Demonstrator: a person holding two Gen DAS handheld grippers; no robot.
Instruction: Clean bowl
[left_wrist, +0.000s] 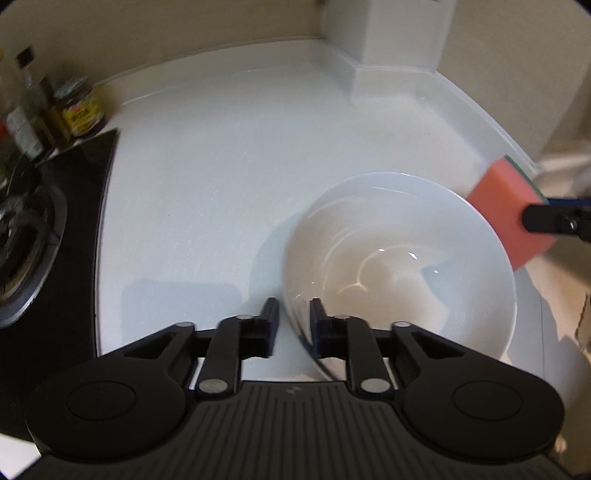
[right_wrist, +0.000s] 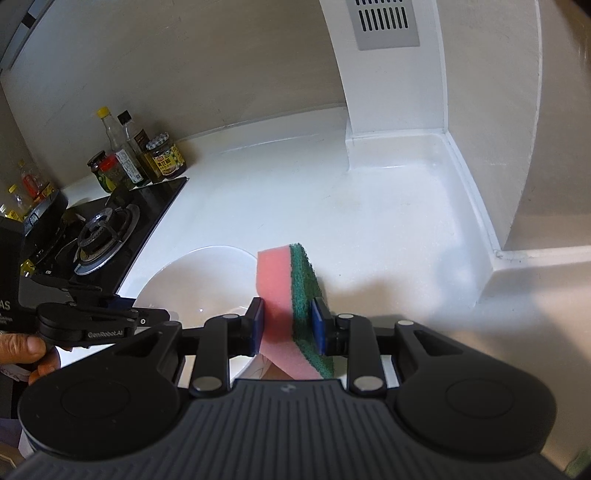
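Left gripper (left_wrist: 293, 317): fingers stand one on each side of the near rim of the round white ceramic bowl (left_wrist: 399, 266), one outside the wall, one inside. Gap is narrow; whether the pads actually press on the rim cannot be told from the left wrist view. In the right wrist view the same gripper (right_wrist: 155, 315) reaches in from the left edge at the bowl's (right_wrist: 199, 284) near-left rim, carried by a person's hand (right_wrist: 26, 347).

Right gripper (right_wrist: 288, 325): fingers pinch a rectangular sponge, pink foam with a dark green scouring layer (right_wrist: 291, 306), one pad on the pink face, one on the green face. Sponge stands on edge, held above the bowl's right side. From the left wrist view the sponge (left_wrist: 509, 214) overlaps the bowl's far-right rim; contact cannot be told.

Bowl sits on the white glossy desk (left_wrist: 207, 192), near its front edge, interior looks bare with a few highlights.

Open room: desk surface behind and right of the bowl runs free to the white wall upstand (right_wrist: 476, 206) and the corner pillar (right_wrist: 395, 92).

Obstacles: black glass gas hob with burner (right_wrist: 107, 229) just left of the bowl; cluster of sauce bottles and jars (right_wrist: 140, 155) behind the hob against the wall, well apart from the bowl.
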